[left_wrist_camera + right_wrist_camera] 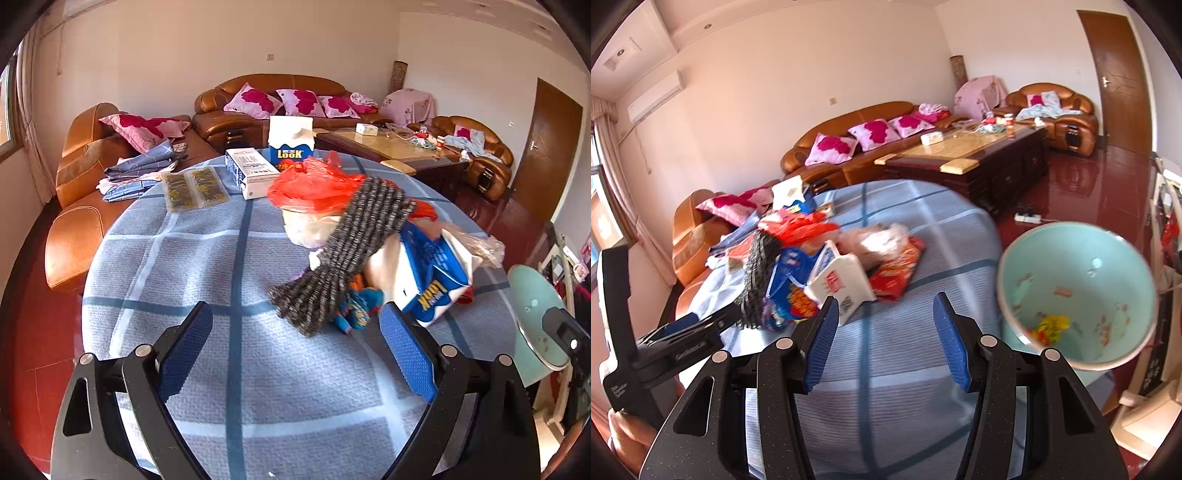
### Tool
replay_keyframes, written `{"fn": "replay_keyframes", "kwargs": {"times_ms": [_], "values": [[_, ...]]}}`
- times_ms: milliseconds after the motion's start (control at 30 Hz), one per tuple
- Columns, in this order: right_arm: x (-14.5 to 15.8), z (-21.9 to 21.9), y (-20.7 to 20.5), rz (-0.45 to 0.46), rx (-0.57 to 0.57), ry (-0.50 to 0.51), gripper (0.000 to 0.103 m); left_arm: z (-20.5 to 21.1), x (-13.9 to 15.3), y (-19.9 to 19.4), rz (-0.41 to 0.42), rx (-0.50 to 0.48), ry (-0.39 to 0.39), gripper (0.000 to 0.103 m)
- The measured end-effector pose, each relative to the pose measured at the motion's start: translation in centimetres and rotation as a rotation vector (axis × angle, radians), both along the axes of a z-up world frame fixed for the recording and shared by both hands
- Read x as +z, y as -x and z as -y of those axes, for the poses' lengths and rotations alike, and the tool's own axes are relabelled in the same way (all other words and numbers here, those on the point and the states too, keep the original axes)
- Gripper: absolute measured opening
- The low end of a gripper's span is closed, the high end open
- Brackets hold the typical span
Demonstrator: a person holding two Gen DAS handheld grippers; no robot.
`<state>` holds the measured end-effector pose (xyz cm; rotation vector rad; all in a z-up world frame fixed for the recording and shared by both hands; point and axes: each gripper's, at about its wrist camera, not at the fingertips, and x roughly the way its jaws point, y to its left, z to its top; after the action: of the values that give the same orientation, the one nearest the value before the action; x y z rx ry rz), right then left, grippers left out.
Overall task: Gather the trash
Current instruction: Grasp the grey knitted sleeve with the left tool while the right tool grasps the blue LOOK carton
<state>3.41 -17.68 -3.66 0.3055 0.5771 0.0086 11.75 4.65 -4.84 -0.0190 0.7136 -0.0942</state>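
Observation:
A trash pile lies on the round table with the blue checked cloth [207, 258]. In it are a red plastic bag [314, 186], a grey knitted cloth [351, 243], a tipped blue-and-white LOOK carton [439, 284], a colourful wrapper [356, 308] and a clear bag [480, 245]. My left gripper [295, 347] is open just short of the grey cloth's near end, with nothing between its pads. My right gripper [886, 339] is open over bare cloth, right of the pile [827, 266]. The teal bin [1078, 295] stands to its right and holds a yellow wrapper [1051, 326].
An upright LOOK carton [291, 142], a white box [251, 171] and two yellow packets [195, 188] sit at the table's far edge. Brown sofas [258, 107] and a wooden coffee table [971, 155] stand beyond on a red floor. The bin [535, 317] overlaps the table's right edge.

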Motion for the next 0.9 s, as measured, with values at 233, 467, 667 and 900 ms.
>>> {"fn": "replay_keyframes", "kwargs": {"times_ms": [233,467,667,900], "values": [[-0.9,-2.2,-2.1,-0.037,0.035,0.000,0.053,0.7,-1.1,-2.9,-0.008,-0.034,-0.024,0.089],[-0.9,-3.5,-3.4,-0.030,0.061,-0.003,0.067,1.2,-2.9,-5.5,-0.068,-0.084,0.019,0.060],[-1.4,-4.3,-5.2,-0.042,0.071,-0.041,0.072,-0.2,-2.8,-5.5,-0.062,-0.093,0.097,0.029],[-1.2,-5.3,-6.4,-0.014,0.068,-0.069,0.092,-2.6,-1.4,-3.4,-0.026,-0.063,0.129,0.029]]}}
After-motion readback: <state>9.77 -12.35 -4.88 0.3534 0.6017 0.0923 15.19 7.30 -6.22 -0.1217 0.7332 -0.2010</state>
